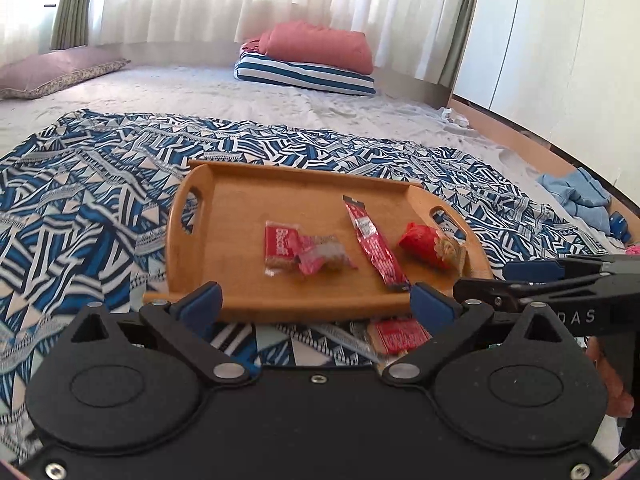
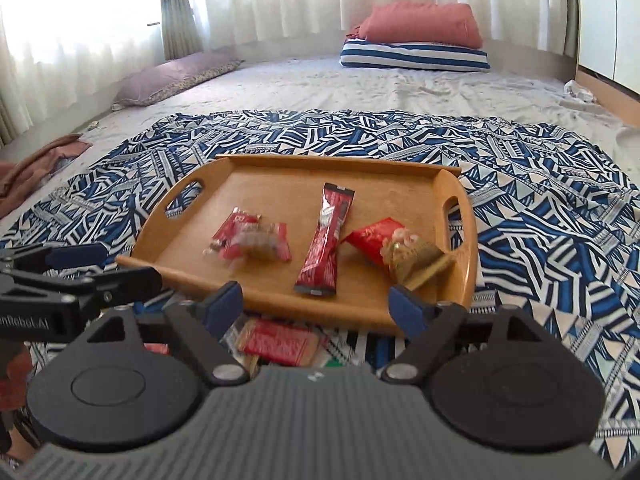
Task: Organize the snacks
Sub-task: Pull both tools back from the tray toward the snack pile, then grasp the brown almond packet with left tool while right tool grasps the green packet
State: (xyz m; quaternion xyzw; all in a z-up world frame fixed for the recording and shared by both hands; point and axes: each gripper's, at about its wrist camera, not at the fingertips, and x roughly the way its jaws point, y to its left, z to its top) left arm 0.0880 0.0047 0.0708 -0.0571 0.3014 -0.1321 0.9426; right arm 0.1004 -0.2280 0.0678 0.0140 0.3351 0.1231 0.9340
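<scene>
A wooden tray (image 1: 304, 176) (image 2: 336, 160) with handle slots lies on a blue patterned cloth (image 1: 80, 208). In it are a Biscoff packet (image 1: 280, 248) (image 2: 240, 232), a pink-wrapped snack (image 1: 324, 258), a long red stick sachet (image 1: 374, 248) (image 2: 326, 240) and a red pouch (image 1: 428, 246) (image 2: 392, 250). A red biscuit packet (image 1: 400, 336) (image 2: 280, 340) lies on the cloth just in front of the tray, partly hidden under the grippers. My left gripper (image 1: 318, 300) (image 2: 92, 268) hovers open at the tray's near edge. My right gripper (image 2: 316, 302) (image 1: 516, 278) is beside it, open too. Neither holds anything.
The cloth covers a wide grey mattress (image 2: 360, 88). Folded striped and pink bedding (image 1: 312, 60) and a mauve pillow (image 1: 56, 70) lie at the back by the curtains. A light blue garment (image 1: 576, 196) sits at the right edge, a brown one (image 2: 36, 168) at the left.
</scene>
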